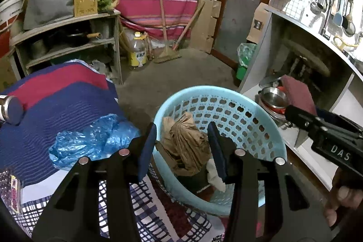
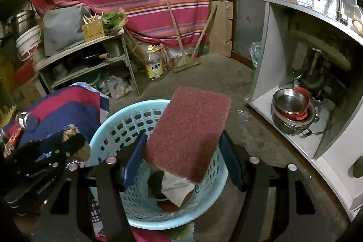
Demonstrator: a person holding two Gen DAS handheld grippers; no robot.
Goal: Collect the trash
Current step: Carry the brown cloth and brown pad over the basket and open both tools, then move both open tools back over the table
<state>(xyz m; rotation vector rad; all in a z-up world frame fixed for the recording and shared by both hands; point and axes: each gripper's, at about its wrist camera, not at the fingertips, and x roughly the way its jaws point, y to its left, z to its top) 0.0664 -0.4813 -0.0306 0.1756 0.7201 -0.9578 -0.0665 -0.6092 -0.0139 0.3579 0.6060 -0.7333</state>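
Observation:
A light blue perforated basket (image 1: 226, 110) (image 2: 127, 128) stands on the floor beside the bed. In the left wrist view my left gripper (image 1: 181, 149) is over its near rim, jaws apart, with crumpled brown paper (image 1: 183, 140) between and below the pads; whether it grips the paper is unclear. My right gripper (image 2: 181, 158) is shut on a flat red scouring pad (image 2: 190, 133) held above the basket; the pad also shows at the right of the left wrist view (image 1: 299, 94). White and dark trash (image 2: 174, 189) lies in the basket bottom. A crumpled blue plastic bag (image 1: 93, 140) lies on the bed.
A blue and red blanket (image 1: 56, 92) covers the bed at left, with a metal can (image 1: 11, 110) on it. A wooden shelf (image 1: 68, 44), oil bottle (image 1: 137, 51) and broom (image 1: 166, 53) stand at the back. An open cabinet with stacked metal bowls (image 2: 292, 110) is at right.

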